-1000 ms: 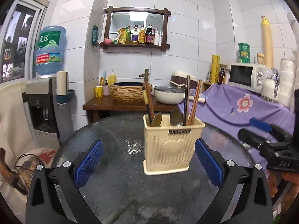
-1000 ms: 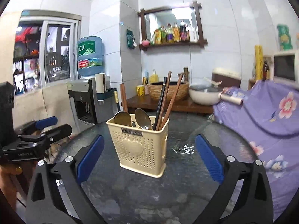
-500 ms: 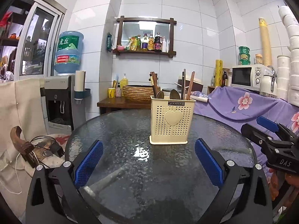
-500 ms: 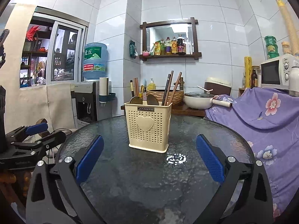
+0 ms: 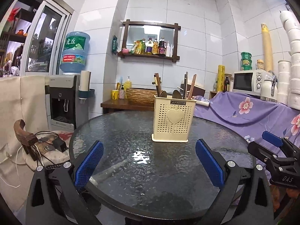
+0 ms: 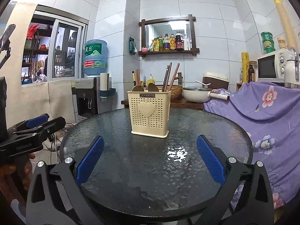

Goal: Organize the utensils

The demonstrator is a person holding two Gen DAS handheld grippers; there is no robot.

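A cream perforated utensil holder [image 5: 173, 120] with a heart on its front stands upright on the round glass table [image 5: 131, 131]; it also shows in the right wrist view [image 6: 150, 115]. Brown chopsticks [image 5: 191, 87] and two spoons [image 5: 176, 94] stick up out of it. My left gripper [image 5: 149, 166] is open and empty, low over the near table edge. My right gripper [image 6: 149, 162] is open and empty at the near edge too. Each gripper shows at the side of the other's view: the right gripper [image 5: 275, 153] and the left gripper [image 6: 35, 129].
A purple flowered cloth [image 5: 243, 112] covers furniture to the right, with a microwave [image 5: 249, 82] on it. A water dispenser [image 5: 63, 101] stands left. A wooden side table [image 5: 127, 104] with a basket and a pot is behind. A stool with cables [image 5: 46, 146] is at the left.
Both grippers have pulled back from the utensil holder and dropped lower, so the holder looks smaller and farther away. Both stayed open and empty.
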